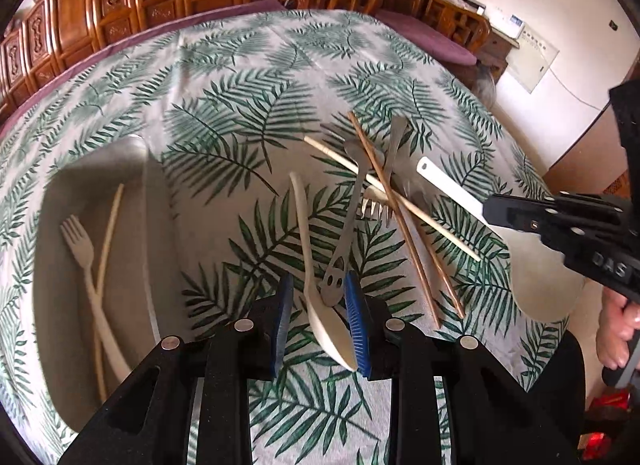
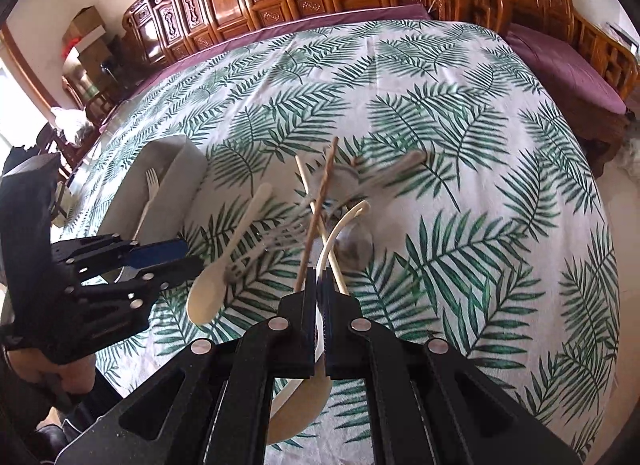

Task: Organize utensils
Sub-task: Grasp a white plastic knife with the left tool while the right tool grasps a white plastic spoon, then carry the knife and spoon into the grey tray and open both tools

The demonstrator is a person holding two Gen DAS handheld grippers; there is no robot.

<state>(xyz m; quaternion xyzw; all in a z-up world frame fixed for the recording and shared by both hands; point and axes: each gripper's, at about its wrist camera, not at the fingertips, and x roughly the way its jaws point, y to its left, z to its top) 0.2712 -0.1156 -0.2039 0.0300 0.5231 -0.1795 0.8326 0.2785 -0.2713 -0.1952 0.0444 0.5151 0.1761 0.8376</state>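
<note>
Tabletop (image 1: 248, 77): broad surface under a soft cloth printed with green fern fronds on off-white; carved wooden furniture stands behind it.
Tray (image 1: 56, 305): pale, shallow, matte dish with rounded corners on the left of the cloth; a cream fork (image 1: 80, 249) and one pale chopstick (image 1: 108, 233) already lie crossed inside it.
Pile: loose utensils heaped mid-cloth, right of the tray and apart from it; brown chopsticks (image 1: 400, 225), a pale chopstick (image 1: 384, 189) and a grey metal fork (image 1: 394, 145) overlap one another.
Right tool (image 2: 318, 277): fingers pressed onto the white handle of a large pale ladle (image 1: 452, 189), whose round bowl sits below the tool.
Left tool (image 1: 318, 305): blue ribbed pads (image 1: 356, 321) spread, straddling the bowl of a smooth cream spoon (image 1: 308, 249) and the slotted end of a thin grey metal utensil (image 1: 344, 233); not yet pinching either.
Step in hand: sorting, roughly early; most pieces remain outside the tray.
Next move: probably close on the cream spoon alone, keeping the metal piece out of the pinch, then carry it to the tray.
</note>
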